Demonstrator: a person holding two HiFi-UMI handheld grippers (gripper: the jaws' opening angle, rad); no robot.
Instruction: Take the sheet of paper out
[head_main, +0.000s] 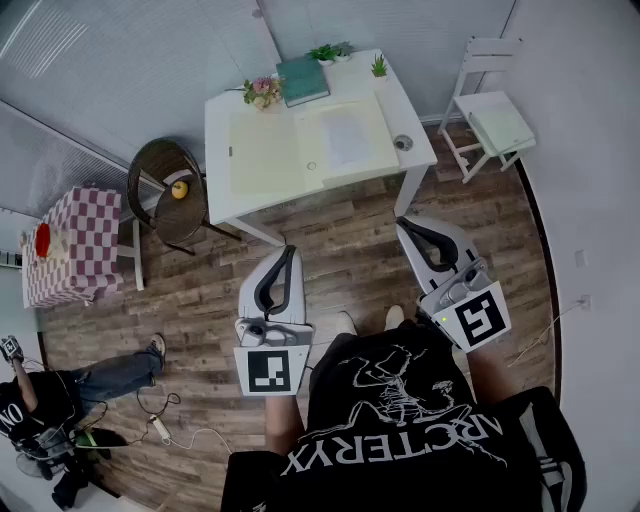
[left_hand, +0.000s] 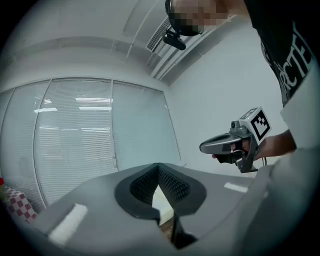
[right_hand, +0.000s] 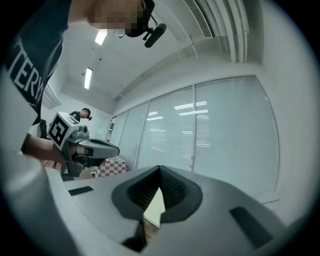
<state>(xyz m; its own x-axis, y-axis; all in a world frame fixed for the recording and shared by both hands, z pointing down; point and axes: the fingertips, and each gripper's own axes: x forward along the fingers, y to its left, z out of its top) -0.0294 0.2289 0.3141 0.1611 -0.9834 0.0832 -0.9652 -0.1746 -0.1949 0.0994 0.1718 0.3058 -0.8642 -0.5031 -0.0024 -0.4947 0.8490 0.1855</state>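
Paper (head_main: 348, 138) lies on the white table (head_main: 217, 185), well apart from the left gripper (head_main: 288, 252) and right gripper (head_main: 404, 226), both squeezed closed and empty.

On the white rectangular table (head_main: 218, 130): one white sheet of paper (head_main: 348, 140), one green hardcover book (head_main: 302, 80), three small green potted plants (head_main: 322, 52) (head_main: 343, 47) (head_main: 379, 66).

My left gripper (head_main: 290, 250) and right gripper (head_main: 403, 224) have matt grey plastic shells, and their pads (left_hand: 172, 186) are black and finely ribbed. The floor (head_main: 340, 265) is grainy brown wood plank. The table (head_main: 398, 100) is smooth matt white, the sheet of paper (head_main: 348, 138) plain matt, and the checked cloth (head_main: 70, 245) soft.
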